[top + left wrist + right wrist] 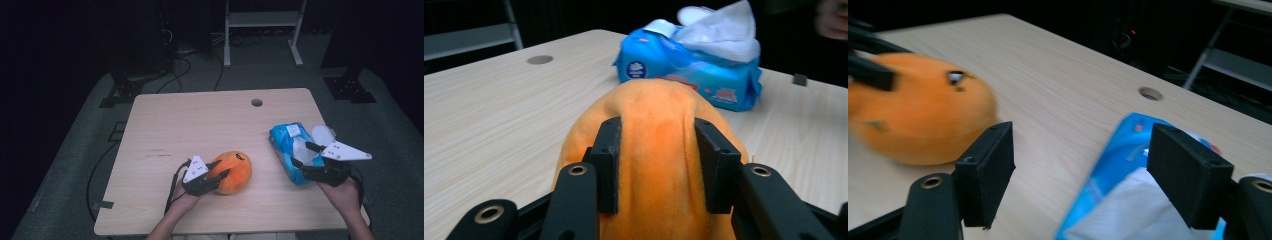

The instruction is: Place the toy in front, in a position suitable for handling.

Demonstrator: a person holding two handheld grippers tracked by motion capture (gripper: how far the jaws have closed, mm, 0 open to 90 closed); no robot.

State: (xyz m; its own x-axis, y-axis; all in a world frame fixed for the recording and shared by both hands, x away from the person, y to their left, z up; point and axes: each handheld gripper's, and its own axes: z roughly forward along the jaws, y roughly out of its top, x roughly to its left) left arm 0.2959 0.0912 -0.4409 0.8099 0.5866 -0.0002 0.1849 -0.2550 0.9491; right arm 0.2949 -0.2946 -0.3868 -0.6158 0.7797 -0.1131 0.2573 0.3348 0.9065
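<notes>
Your left gripper (216, 178) is clamped on the orange plush toy (234, 171) near the table's (200, 125) front edge — soft, light, squashes, so grip mid-body. Right gripper (302, 156) jaws apart over the blue wipes pack (289, 150) — tissue tears easily.

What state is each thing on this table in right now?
Orange plush toy: on the table, squeezed.
Blue wet-wipes pack: lid flipped open, white wipe sticking out.
Left gripper: shut on the orange plush toy.
Right gripper: open, over the pack's wipe.
</notes>
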